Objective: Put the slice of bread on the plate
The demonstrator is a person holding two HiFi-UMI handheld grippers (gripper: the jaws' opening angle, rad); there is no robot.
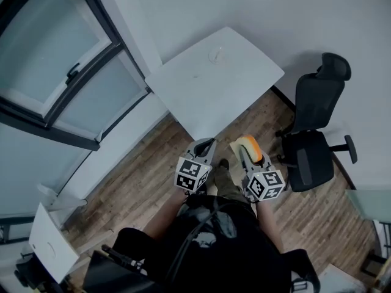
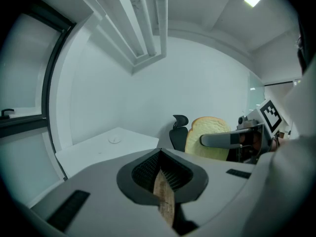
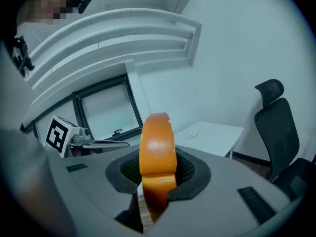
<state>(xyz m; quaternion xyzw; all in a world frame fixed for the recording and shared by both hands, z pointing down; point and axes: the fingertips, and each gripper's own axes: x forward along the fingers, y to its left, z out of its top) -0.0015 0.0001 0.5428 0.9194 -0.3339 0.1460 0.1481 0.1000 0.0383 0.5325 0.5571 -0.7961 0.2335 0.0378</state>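
Observation:
A slice of bread (image 1: 250,146) with an orange-brown crust stands on edge between the jaws of my right gripper (image 1: 244,152), which is shut on it. The right gripper view shows the bread (image 3: 157,149) edge-on in the right gripper (image 3: 157,169). From the left gripper view the bread (image 2: 207,137) shows its pale face. My left gripper (image 1: 208,145) is beside it, its jaws together with nothing between them; only floor shows through the left gripper (image 2: 160,157). A small round plate (image 1: 217,55) lies far ahead on the white table (image 1: 244,84). The same plate (image 3: 192,134) appears small in the right gripper view.
A black office chair (image 1: 314,133) stands right of the table on the wood floor (image 1: 140,176). A window (image 1: 49,54) and a white wall ledge run along the left. The person's dark-clothed body fills the bottom of the head view.

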